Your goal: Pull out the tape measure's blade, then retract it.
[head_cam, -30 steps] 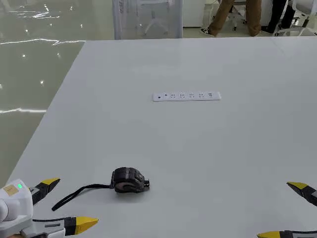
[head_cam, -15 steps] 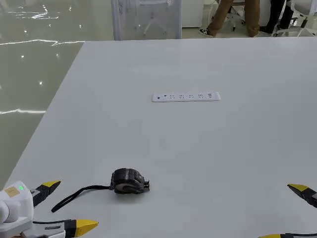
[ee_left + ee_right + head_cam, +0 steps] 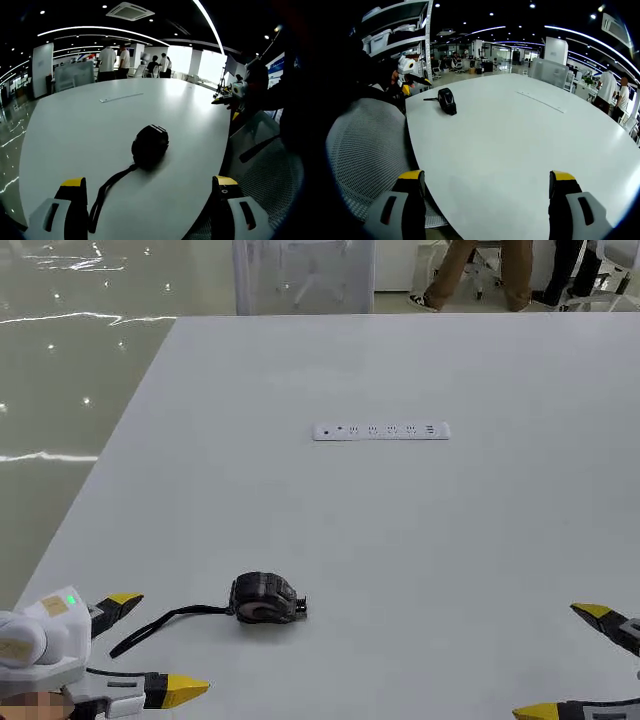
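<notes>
A black tape measure (image 3: 265, 599) lies on the white table (image 3: 400, 510), its black wrist strap (image 3: 160, 625) trailing to the left. No blade shows outside its case. My left gripper (image 3: 155, 645) is open at the near left corner, yellow tips apart, just short of the strap's end. In the left gripper view the tape measure (image 3: 150, 145) lies ahead between the open jaws, with the strap (image 3: 107, 192) running toward them. My right gripper (image 3: 570, 660) is open at the near right edge, far from the tape measure (image 3: 447, 100), with nothing between its fingers.
A white power strip (image 3: 381, 431) lies flat near the table's middle, beyond the tape measure. People stand past the table's far edge (image 3: 480, 270). A mesh chair back (image 3: 365, 150) is close to the table's near edge. Glossy floor lies to the left.
The head camera has shifted slightly, so the scene sits a little to the right. My left gripper has crept a bit toward the strap. The tape measure has not moved.
</notes>
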`<action>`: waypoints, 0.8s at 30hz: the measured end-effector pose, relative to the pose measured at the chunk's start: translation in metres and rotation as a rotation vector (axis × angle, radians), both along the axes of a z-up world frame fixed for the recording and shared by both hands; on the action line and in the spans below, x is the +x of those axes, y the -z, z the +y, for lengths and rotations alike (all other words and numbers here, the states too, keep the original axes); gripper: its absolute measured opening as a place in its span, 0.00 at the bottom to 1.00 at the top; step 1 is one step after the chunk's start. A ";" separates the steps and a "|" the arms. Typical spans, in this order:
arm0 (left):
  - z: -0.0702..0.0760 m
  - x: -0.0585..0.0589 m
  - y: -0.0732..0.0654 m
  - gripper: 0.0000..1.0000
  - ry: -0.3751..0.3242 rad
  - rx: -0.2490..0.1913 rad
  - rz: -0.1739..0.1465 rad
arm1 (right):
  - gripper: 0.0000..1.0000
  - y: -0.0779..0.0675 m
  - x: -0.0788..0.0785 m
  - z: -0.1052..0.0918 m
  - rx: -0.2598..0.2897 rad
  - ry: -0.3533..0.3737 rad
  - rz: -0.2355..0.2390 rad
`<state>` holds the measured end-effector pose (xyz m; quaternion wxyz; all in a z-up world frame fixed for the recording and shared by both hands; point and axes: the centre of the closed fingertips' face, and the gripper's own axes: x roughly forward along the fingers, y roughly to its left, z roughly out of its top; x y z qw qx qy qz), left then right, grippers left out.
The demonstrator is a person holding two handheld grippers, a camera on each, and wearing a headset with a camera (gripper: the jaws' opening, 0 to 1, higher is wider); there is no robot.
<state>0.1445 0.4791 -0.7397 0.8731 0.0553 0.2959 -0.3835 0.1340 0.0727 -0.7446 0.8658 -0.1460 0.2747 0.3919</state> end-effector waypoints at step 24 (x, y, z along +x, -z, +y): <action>-0.027 0.058 0.011 0.99 0.366 0.257 0.045 | 1.00 -0.001 0.054 0.087 -0.021 -0.225 -0.016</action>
